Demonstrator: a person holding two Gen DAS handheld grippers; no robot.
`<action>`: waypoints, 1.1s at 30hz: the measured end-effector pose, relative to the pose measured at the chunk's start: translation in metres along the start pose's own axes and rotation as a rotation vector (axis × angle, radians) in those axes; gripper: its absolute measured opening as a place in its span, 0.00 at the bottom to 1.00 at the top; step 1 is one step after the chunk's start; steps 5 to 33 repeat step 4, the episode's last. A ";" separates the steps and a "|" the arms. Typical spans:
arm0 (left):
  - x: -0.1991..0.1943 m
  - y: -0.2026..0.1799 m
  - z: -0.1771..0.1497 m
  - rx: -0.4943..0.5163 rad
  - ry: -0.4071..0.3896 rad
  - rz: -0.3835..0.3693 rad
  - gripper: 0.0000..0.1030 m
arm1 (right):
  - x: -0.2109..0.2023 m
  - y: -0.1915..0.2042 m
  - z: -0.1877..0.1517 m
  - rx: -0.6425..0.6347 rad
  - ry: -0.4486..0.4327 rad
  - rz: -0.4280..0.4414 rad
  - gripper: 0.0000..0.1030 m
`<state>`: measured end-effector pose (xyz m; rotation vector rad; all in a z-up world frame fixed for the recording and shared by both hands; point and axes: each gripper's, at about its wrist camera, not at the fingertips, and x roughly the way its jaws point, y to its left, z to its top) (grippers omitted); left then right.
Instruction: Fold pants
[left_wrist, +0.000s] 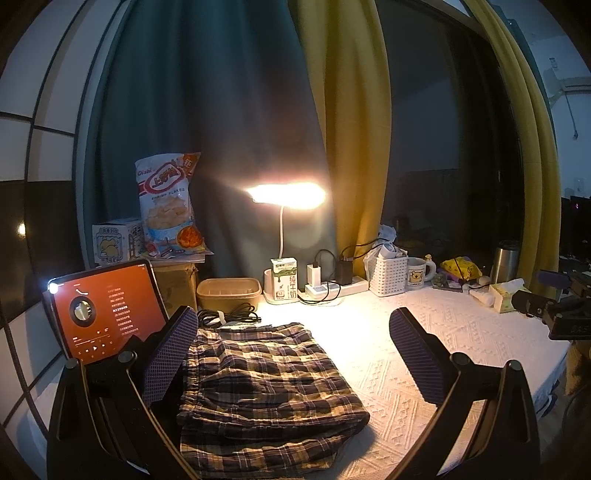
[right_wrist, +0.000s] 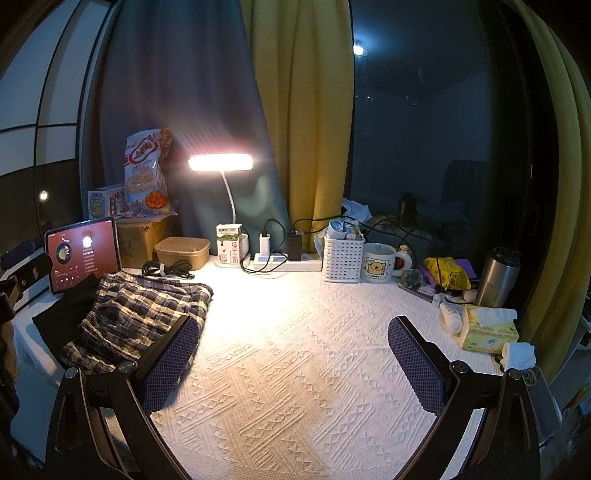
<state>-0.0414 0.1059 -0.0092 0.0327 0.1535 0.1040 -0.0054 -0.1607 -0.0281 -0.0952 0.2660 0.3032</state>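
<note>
Both grippers hang wide and empty. The plaid pants (left_wrist: 266, 387) lie bundled at the table's left end, long axis running six to twelve, right under the left gripper (left_wrist: 293, 354); from the right gripper (right_wrist: 293, 358) they're off at ten o'clock, so left's nearer.

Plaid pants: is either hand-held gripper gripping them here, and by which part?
Nothing is held. The left hand-held gripper is open above the folded plaid pants; the right hand-held gripper is open over the bare white tablecloth.
</note>
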 end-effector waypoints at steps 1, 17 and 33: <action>0.000 0.000 0.000 0.001 0.000 -0.002 0.99 | 0.000 0.000 0.000 -0.001 0.000 0.000 1.00; -0.001 0.000 0.000 0.002 -0.006 -0.015 0.99 | 0.000 0.000 0.000 0.000 0.002 0.001 1.00; -0.001 0.000 0.000 0.002 -0.006 -0.015 0.99 | 0.000 0.000 0.000 0.000 0.002 0.001 1.00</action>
